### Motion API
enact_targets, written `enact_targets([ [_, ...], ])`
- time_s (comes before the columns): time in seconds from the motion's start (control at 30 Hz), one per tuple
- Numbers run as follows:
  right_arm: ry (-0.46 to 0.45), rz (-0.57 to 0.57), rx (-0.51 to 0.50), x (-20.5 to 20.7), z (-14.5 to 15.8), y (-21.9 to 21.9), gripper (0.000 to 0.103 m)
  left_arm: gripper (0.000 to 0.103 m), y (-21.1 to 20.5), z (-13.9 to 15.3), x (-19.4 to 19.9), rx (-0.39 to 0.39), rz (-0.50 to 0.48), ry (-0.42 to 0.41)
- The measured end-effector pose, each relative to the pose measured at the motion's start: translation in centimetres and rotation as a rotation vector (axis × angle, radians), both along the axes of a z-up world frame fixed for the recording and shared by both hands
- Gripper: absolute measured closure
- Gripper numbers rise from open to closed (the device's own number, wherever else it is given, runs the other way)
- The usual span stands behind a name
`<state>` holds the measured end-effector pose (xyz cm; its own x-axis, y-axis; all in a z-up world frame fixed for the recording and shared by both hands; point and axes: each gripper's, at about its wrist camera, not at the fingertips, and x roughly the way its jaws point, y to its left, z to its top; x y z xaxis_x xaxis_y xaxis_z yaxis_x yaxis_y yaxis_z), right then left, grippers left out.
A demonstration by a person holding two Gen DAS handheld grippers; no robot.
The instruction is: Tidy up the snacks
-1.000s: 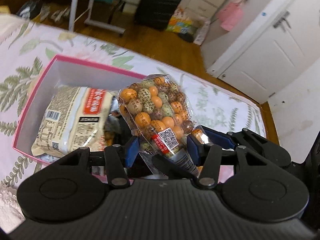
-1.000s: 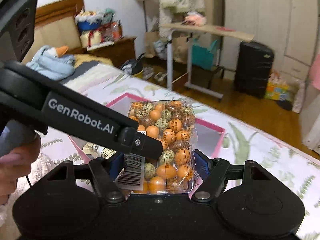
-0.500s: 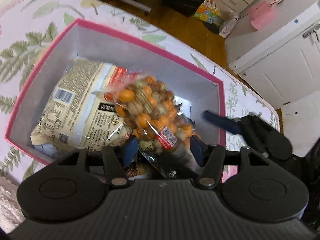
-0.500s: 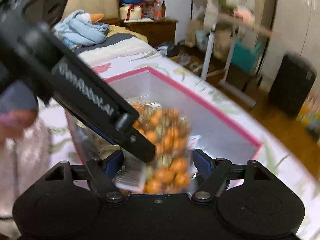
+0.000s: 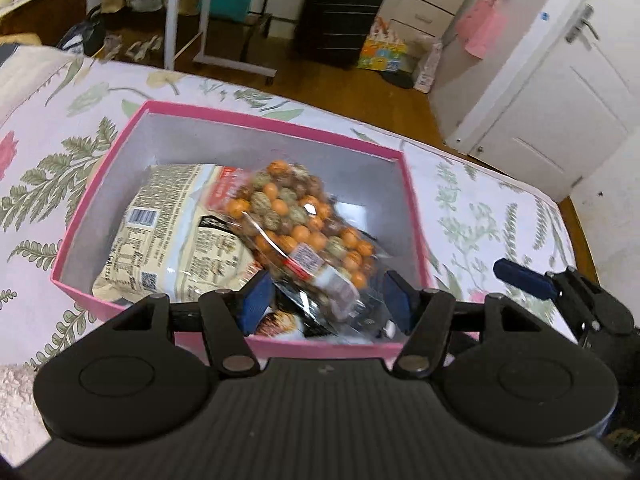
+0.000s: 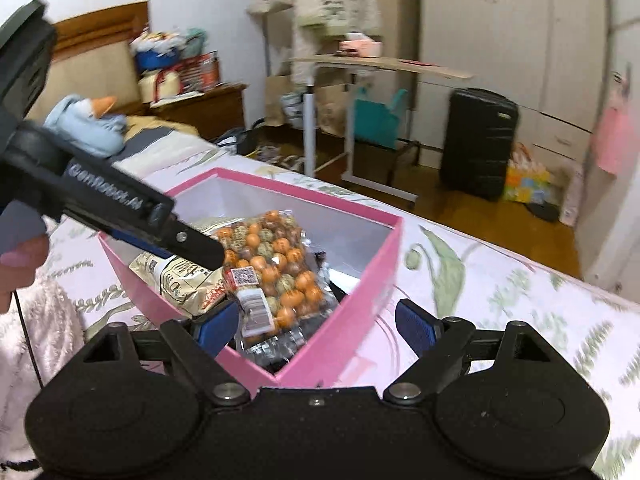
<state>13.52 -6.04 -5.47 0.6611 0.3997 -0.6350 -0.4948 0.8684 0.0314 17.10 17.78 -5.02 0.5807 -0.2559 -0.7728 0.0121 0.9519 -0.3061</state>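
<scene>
Placing step judged complete: bag of coated nuts (image 5: 298, 226) lies inside pink box (image 5: 414, 216), resting on cream packet (image 5: 168, 240). Left gripper (image 5: 326, 300) and right gripper (image 6: 318, 326) jaws are spread wide, nothing held. Next: another snack must be located.

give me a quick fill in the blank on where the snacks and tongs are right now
1. The bag of coated nuts lies inside the ____ box.
2. Under its left side lies a ____ snack packet.
3. The left tongs are ____.
4. The box sits on a ____-print bedspread.

Missing words: pink; cream; open; floral
</scene>
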Motion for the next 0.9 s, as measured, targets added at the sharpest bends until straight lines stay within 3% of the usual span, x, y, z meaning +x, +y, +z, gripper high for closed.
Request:
enact_targets([
  [0.27, 0.013, -0.133, 0.016, -2.3, 3.8, -3.6, 0.014, 0.042, -3.0, 4.5, -3.1, 0.025, -0.082, -0.04],
  [0.53, -0.047, -0.235, -0.032, -5.2, 7.1, -5.9, 0.014, 0.041, -5.5, 8.1, -6.9, 0.062, -0.13, -0.097],
  [0.9, -0.057, -0.302, -0.003, -8.5, 8.4, -7.5, 0.014, 0.04, -8.4, 8.4, -10.5, 0.09, -0.189, -0.106],
])
